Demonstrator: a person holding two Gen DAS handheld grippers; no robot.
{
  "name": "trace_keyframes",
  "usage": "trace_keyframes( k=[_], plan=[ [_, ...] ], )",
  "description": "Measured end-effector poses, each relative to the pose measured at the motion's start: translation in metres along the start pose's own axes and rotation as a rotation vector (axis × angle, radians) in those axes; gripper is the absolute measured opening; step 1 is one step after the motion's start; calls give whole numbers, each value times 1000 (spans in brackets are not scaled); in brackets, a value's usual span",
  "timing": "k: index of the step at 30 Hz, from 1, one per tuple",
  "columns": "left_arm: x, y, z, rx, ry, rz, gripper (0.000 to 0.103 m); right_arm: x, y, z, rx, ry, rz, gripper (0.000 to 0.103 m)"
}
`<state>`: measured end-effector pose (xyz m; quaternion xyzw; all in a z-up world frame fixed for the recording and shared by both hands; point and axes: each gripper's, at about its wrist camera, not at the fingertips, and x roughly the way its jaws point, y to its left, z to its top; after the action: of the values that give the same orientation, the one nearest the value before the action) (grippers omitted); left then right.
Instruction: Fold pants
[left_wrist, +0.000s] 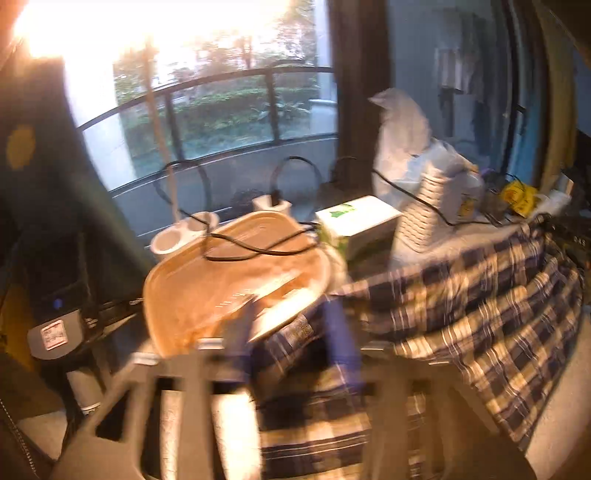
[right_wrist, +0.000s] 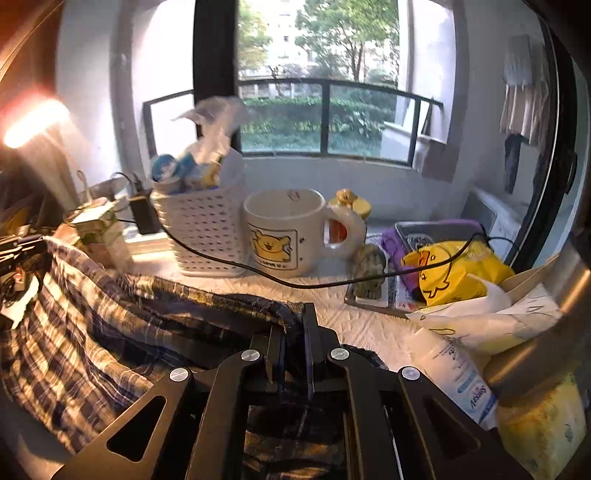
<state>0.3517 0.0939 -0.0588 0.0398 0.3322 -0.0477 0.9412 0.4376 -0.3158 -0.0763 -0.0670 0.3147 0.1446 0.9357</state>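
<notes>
The plaid pants (left_wrist: 480, 314), navy, white and tan, hang bunched between both grippers above a white quilted table top (right_wrist: 354, 317). In the left wrist view my left gripper (left_wrist: 291, 332) is blurred by motion; its fingers (left_wrist: 343, 332) stand apart with plaid cloth between them. In the right wrist view my right gripper (right_wrist: 293, 332) is shut on a fold of the pants (right_wrist: 110, 332), which drape down to the left. The far end of the cloth reaches the other gripper (right_wrist: 18, 251) at the left edge.
A tan tray (left_wrist: 221, 280), a white box (left_wrist: 358, 225) and a power strip with black cables sit behind the pants. A white basket (right_wrist: 203, 229), a mug (right_wrist: 288, 232), a yellow bag (right_wrist: 454, 273) and a bottle (right_wrist: 454, 373) crowd the right side.
</notes>
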Motion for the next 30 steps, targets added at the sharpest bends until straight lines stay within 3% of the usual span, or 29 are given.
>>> trace_keyframes(
  k=[1, 4, 7, 8, 9, 11, 17, 21, 28, 30],
  plan=[
    [-3, 4, 0, -12, -7, 5, 65, 3, -1, 1, 7, 3, 3, 8],
    [-19, 10, -4, -19, -13, 33, 65, 8, 2, 3, 10, -4, -3, 9],
    [-37, 18, -17, -63, 5, 27, 65, 7, 7, 6, -14, -5, -29, 18],
    [-41, 20, -24, -96, 26, 9, 65, 6, 7, 7, -16, -9, -33, 32],
    [-43, 23, -31, -127, 50, -10, 65, 3, 7, 7, -14, -15, -38, 62],
    [-44, 25, -52, -187, 119, -40, 65, -7, 5, 7, 1, -40, -48, 103],
    [-47, 13, -110, -264, 253, -77, 65, -42, -4, -1, 72, -79, -55, 103],
    [-54, 13, -124, -327, 258, -84, 65, -64, -10, -26, 129, -58, -55, 103],
    [-55, 12, -139, -381, 241, -98, 66, -70, -16, -84, 234, 70, -20, 103],
    [-56, 17, -140, -406, 231, -106, 66, -65, -17, -98, 270, 110, 3, 96]
  ],
)
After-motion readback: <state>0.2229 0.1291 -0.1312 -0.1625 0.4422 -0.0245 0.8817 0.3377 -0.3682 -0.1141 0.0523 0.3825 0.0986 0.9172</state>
